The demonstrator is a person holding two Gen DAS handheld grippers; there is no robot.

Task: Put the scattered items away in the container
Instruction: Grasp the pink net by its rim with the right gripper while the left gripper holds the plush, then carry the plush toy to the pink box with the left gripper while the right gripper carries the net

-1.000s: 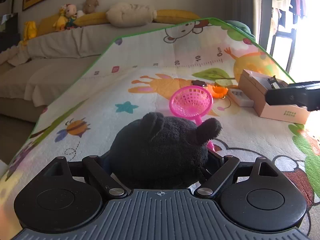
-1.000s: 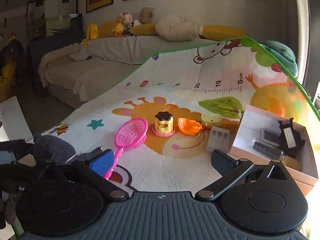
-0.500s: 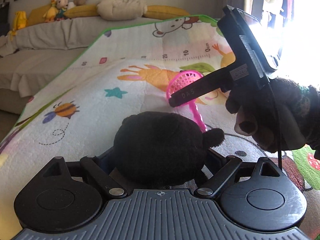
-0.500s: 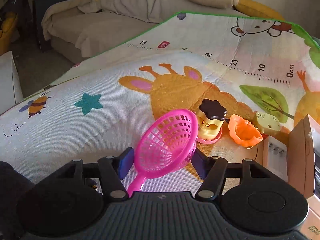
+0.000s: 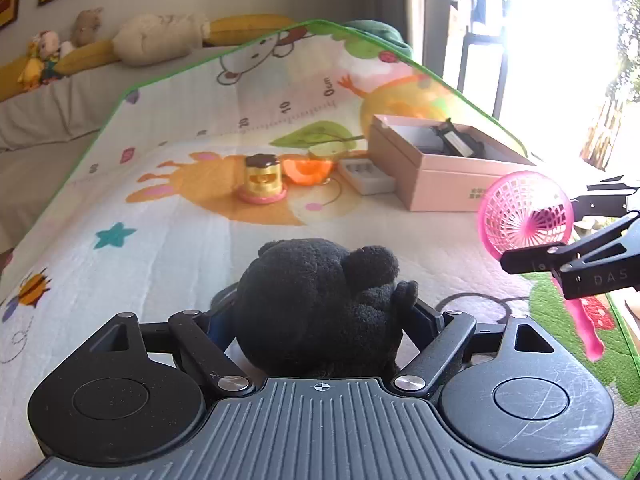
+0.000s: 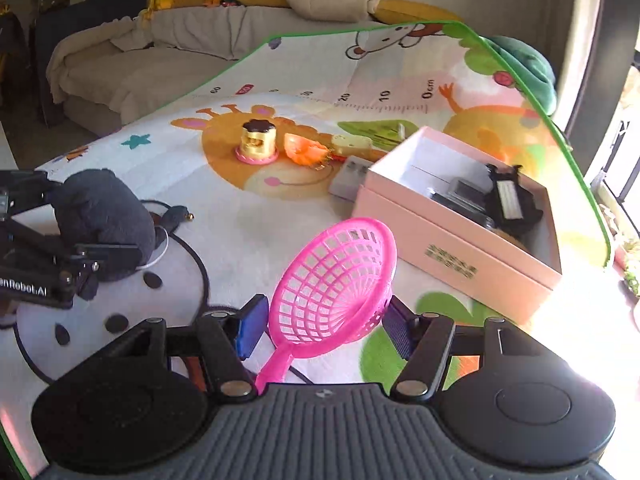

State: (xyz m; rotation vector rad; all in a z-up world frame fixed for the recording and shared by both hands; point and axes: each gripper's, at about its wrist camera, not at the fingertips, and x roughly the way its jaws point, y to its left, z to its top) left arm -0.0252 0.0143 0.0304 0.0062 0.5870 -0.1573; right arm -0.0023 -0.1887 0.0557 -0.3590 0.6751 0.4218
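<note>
Clearly, the left gripper [image 5: 320, 316] has its jaws clamped on a black fluffy plush toy [image 5: 324, 304] at the lower centre of the left wrist view, the blue pads pressed into its sides; those jaws have just closed a little further on it. Over in the right wrist view, the right gripper [image 6: 320, 320] has its jaws closed on the rim of a bright pink plastic mesh scoop [image 6: 336, 284], whose handle runs down toward the camera. Both toys are held above a colourful cartoon-printed play mat [image 6: 248, 216]. At the right of that view sits an open pale pink cardboard box [image 6: 452, 256] with dark items inside. Beyond it, at upper centre, stand a yellow toy pudding with a brown top [image 6: 258, 140], an orange plastic toy piece [image 6: 304, 150] and a small grey tray [image 6: 350, 174].
</note>
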